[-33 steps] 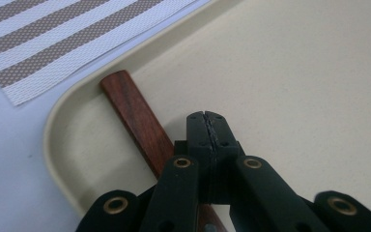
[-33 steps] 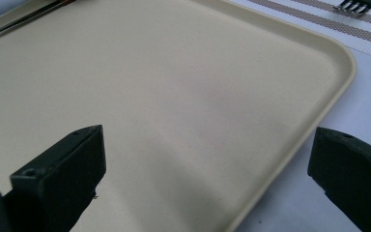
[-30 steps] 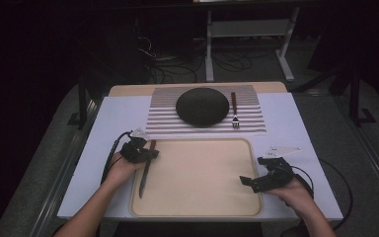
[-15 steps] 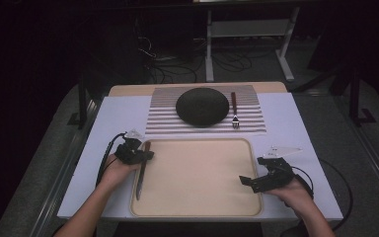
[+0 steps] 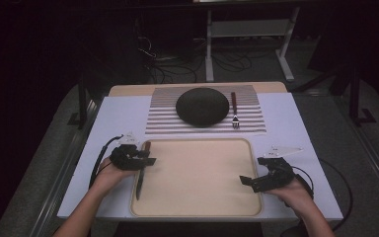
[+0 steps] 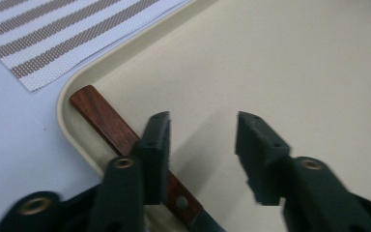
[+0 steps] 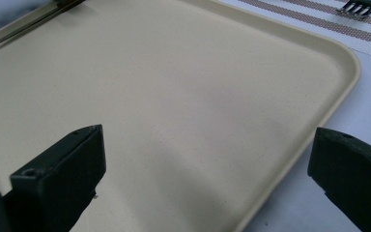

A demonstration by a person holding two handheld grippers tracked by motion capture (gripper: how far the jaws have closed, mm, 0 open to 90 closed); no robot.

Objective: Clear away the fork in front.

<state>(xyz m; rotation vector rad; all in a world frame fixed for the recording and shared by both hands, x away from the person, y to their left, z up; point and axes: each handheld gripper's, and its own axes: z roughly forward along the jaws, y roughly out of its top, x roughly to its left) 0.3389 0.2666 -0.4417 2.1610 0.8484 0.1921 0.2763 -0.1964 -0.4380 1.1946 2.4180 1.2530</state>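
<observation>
Knife, wooden-handled, riveted, slim steel blade (image 5: 141, 170): lies along the left rim of the matte beige rounded-corner plastic tray (image 5: 202, 207). Left gripper (image 6: 203, 140): black jaws just opened, released, knife handle beside one. Right gripper (image 5: 249, 180): jaws wide apart over the tray's right edge.

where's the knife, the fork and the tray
knife (image 6: 107, 122), left gripper view, on its wooden handle
fork (image 5: 235, 109), high view, on its shaft beside the dark plate
tray (image 5: 202, 173), high view, on its bare floor
</observation>
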